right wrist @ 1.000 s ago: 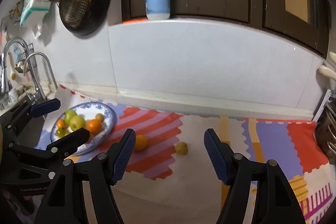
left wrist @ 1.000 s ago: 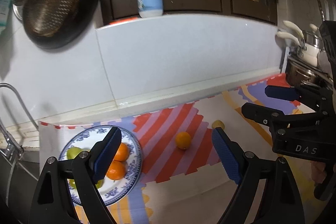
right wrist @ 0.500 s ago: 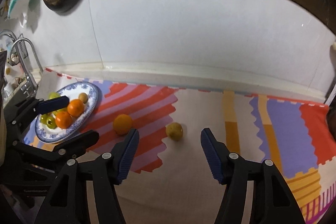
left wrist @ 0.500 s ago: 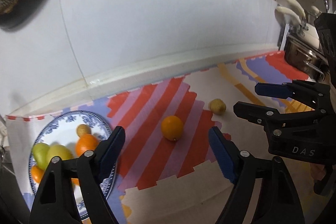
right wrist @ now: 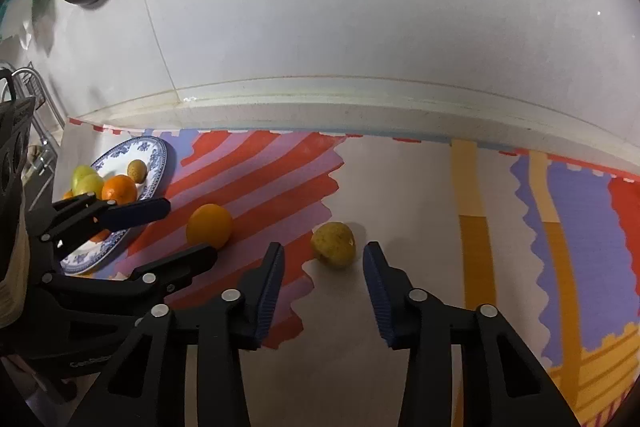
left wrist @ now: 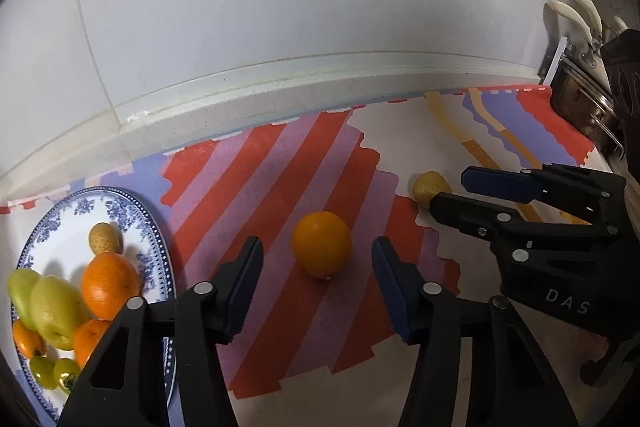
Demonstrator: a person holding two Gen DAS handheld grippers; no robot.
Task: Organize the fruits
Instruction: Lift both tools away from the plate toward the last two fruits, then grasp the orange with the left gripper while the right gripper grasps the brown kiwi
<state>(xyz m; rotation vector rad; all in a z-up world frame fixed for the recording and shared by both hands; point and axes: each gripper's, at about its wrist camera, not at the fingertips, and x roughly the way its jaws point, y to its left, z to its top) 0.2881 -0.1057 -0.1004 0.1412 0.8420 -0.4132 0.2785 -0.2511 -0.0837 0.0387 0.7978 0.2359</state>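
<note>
mat (left wrist: 280, 163): both tools spread, left (left wrist: 318, 259) w/ orange (left wrist: 321, 243), right (right wrist: 323, 259) w/ yellow fruit (right wrist: 333, 244).

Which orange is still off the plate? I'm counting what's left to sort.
The lone orange on the striped mat, between the open left gripper's fingers; the other oranges already sit on the blue-patterned plate.

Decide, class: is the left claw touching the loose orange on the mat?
Apart. In the left wrist view the left claw stands open, with striped mat visible between each pad and the orange.
</note>
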